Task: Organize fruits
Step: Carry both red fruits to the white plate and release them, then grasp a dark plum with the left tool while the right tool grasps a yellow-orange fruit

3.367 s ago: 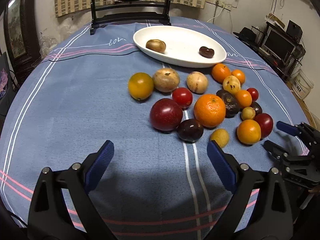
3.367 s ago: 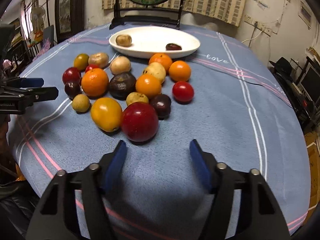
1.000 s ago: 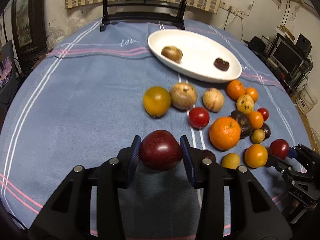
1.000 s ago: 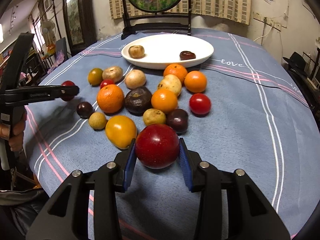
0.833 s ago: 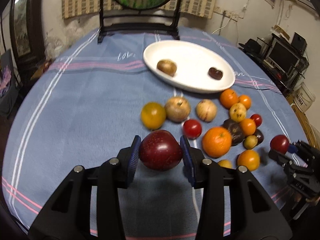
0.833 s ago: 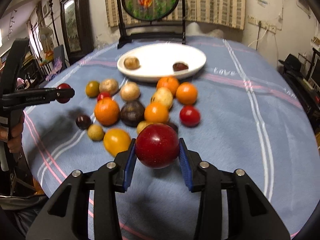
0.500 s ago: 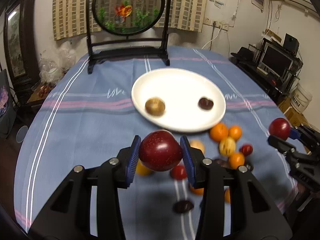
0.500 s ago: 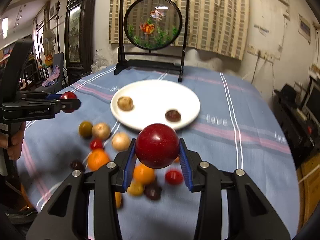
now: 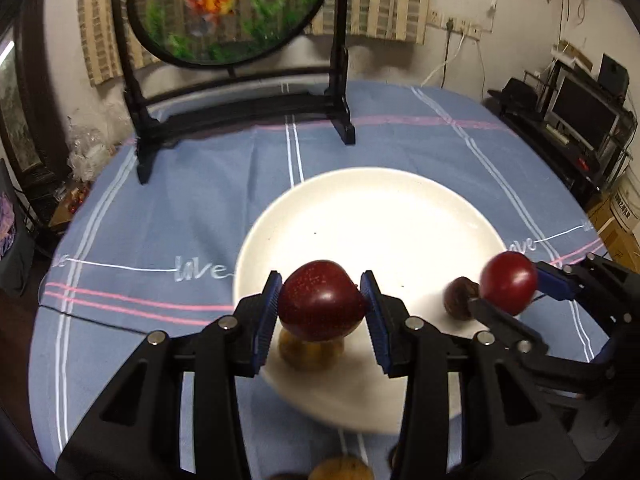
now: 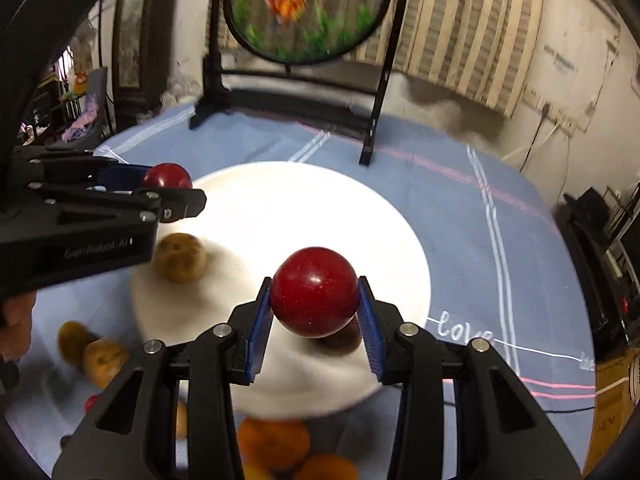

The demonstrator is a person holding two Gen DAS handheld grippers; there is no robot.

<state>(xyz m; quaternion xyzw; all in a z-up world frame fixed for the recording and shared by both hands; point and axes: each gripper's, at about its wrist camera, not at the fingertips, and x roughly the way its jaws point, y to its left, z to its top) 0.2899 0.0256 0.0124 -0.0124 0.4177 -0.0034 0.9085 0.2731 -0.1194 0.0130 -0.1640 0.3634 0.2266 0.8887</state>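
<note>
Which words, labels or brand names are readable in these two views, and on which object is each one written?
"love" - white script stitched on the blue tablecloth, left of the white plate.
"love" - again on the cloth, right of the plate.
"GenRobot.AI" - faint print on the side of the left hand-held gripper, right wrist view.
The paper on the wall is too small to read.
</note>
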